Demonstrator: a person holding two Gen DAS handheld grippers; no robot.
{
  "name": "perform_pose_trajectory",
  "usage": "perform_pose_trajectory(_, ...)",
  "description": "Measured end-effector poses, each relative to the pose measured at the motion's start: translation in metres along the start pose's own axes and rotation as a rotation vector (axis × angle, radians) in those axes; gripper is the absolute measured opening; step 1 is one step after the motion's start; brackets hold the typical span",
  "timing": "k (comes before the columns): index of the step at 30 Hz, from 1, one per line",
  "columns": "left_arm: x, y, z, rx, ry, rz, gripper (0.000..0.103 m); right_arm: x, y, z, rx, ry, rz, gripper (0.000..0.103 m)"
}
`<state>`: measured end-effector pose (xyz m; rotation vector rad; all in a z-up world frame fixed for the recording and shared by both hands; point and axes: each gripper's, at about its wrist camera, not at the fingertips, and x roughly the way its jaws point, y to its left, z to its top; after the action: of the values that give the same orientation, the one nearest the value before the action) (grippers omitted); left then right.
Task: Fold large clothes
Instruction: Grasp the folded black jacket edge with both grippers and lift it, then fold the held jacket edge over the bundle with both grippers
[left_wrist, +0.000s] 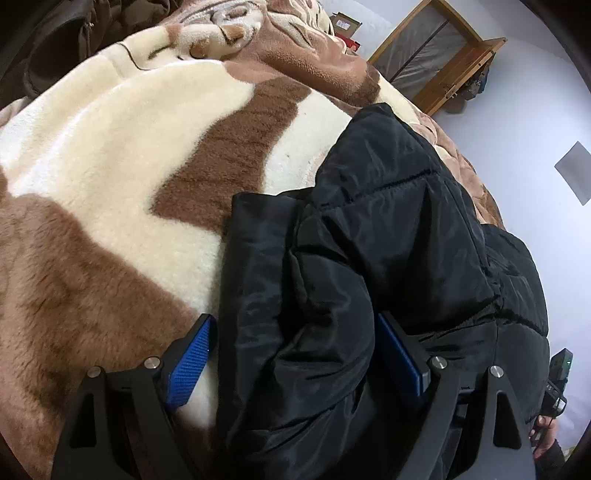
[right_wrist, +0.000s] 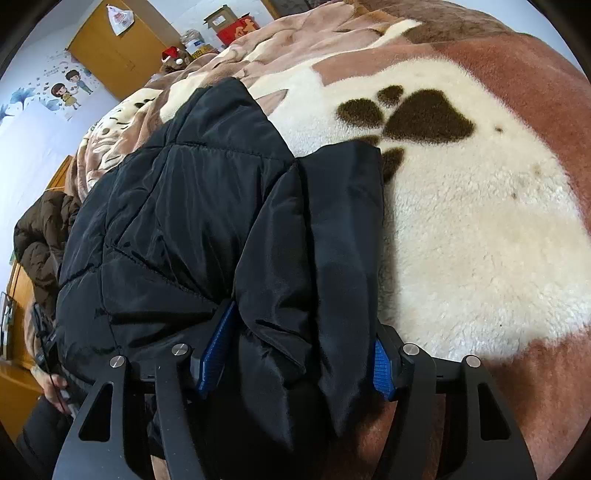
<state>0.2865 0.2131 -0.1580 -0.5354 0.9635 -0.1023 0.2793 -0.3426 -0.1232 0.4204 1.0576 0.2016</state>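
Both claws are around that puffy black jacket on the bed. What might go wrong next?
The black jacket looks slick and thick, so a fold could slip out of the left claw or the right claw as they close. A sleeve layer lies loose on top and may slide off and undo the fold. The fluffy blanket could also get pinched beneath.

The puffer jacket (left_wrist: 388, 229) is plain black all over, kinda shiny. Under it the fleece blanket (left_wrist: 110, 155) is cream with big brown patches, plus a dark brown paw print (right_wrist: 413, 114) on the cream part. The gripper pads (right_wrist: 216, 347) are bright blue with a woven-looking texture, on black frames. Door (right_wrist: 118, 48) in the back is yellow-orange.
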Motion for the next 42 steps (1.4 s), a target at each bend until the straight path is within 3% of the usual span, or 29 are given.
perform_pose_trajectory(9,0.016,-0.011,0.01,0.013,0.022,0.008,0.088,0.02,0.002,0.014,0.021,0.018,0.018,0.063)
perform_pose_trajectory(12,0.012,-0.018,0.008,0.024,0.023,-0.007,0.069,0.017,0.006,0.014,0.003,0.023,0.024,0.05)
perform_pose_trajectory(16,-0.002,-0.038,0.01,0.073,0.016,0.045,0.036,0.006,0.019,0.018,-0.034,0.023,-0.007,0.034)
perform_pose_trajectory(19,-0.027,-0.05,0.015,0.097,-0.015,0.066,0.027,-0.015,0.031,0.02,-0.064,-0.001,-0.028,0.025)
perform_pose_trajectory(32,-0.136,-0.09,-0.005,0.156,-0.129,-0.02,0.025,-0.126,0.054,-0.011,-0.11,-0.121,0.023,0.021)
perform_pose_trajectory(42,-0.146,-0.151,0.006,0.183,-0.162,-0.079,0.025,-0.17,0.035,0.009,-0.109,-0.195,0.007,0.021)
